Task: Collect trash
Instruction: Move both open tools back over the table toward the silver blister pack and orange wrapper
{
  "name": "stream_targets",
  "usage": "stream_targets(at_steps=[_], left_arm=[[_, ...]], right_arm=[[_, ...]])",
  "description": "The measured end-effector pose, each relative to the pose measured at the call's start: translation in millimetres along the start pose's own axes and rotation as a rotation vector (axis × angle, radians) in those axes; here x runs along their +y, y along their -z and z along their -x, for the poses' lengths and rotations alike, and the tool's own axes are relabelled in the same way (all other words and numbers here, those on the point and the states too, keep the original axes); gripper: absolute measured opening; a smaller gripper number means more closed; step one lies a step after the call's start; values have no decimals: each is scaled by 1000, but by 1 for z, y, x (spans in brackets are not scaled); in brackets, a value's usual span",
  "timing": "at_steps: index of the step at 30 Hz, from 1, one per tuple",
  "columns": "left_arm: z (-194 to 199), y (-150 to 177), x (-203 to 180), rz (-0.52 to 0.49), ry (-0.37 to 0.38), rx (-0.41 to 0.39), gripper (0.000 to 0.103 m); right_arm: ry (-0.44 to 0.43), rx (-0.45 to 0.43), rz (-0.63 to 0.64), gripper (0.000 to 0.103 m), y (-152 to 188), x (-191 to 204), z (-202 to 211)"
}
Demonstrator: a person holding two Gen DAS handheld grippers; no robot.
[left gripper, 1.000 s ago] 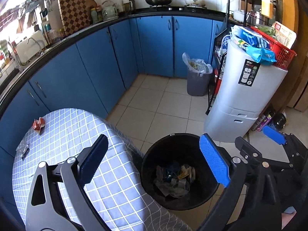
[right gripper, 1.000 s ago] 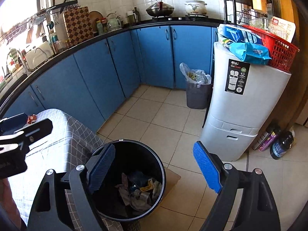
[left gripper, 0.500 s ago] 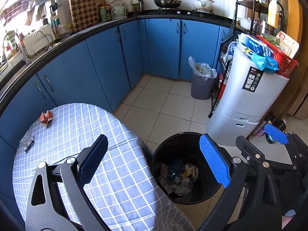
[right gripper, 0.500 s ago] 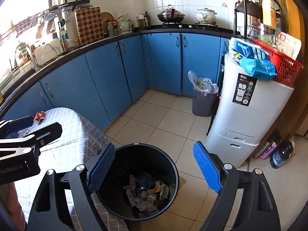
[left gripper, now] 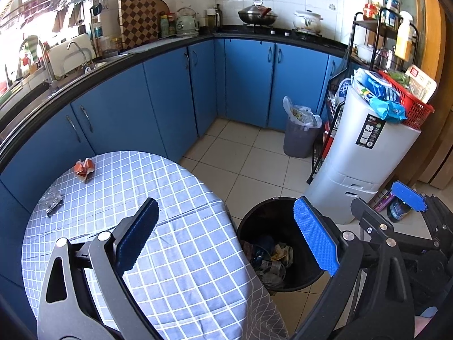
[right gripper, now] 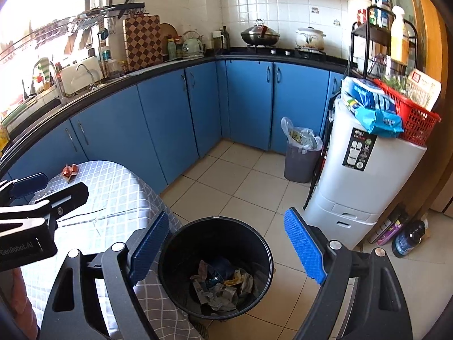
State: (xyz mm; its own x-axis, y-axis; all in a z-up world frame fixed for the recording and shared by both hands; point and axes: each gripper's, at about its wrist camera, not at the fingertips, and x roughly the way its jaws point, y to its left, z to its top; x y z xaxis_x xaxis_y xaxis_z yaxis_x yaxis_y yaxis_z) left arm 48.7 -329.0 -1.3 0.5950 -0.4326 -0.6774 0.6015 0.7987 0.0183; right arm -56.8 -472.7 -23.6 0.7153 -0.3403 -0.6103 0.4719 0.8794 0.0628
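A crumpled red wrapper (left gripper: 83,167) and a clear crumpled wrapper (left gripper: 51,200) lie at the far left of the round table with the blue checked cloth (left gripper: 175,255). The red wrapper also shows in the right wrist view (right gripper: 69,170). A black bin (right gripper: 216,266) with several crumpled papers stands on the floor beside the table; it also shows in the left wrist view (left gripper: 279,243). My left gripper (left gripper: 226,238) is open and empty above the table's near edge. My right gripper (right gripper: 226,249) is open and empty above the bin.
Blue cabinets (left gripper: 158,107) run along the left and back walls. A grey bin with a plastic bag (left gripper: 301,133) stands at the back. A white drawer unit (left gripper: 365,158) with a red basket stands to the right, bottles (right gripper: 407,238) on the floor beside it.
Both grippers have moved up and back to the left. More of the table and the two wrappers now shows in the left wrist view. Both stay open and empty.
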Motion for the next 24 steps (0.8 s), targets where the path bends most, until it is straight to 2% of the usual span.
stream_targets(at_steps=[12,17,24], left_arm=[[36,10,54,76,-35,-51,96],[43,18,92,134,-64,-56,96],[36,38,155,230,-117,-27,96]], right_arm=[[-40,-23,95,81,-8,63,21],[-61,-18,142,81,-8,95,20],[-120,25,205,81,-6,152,-2]])
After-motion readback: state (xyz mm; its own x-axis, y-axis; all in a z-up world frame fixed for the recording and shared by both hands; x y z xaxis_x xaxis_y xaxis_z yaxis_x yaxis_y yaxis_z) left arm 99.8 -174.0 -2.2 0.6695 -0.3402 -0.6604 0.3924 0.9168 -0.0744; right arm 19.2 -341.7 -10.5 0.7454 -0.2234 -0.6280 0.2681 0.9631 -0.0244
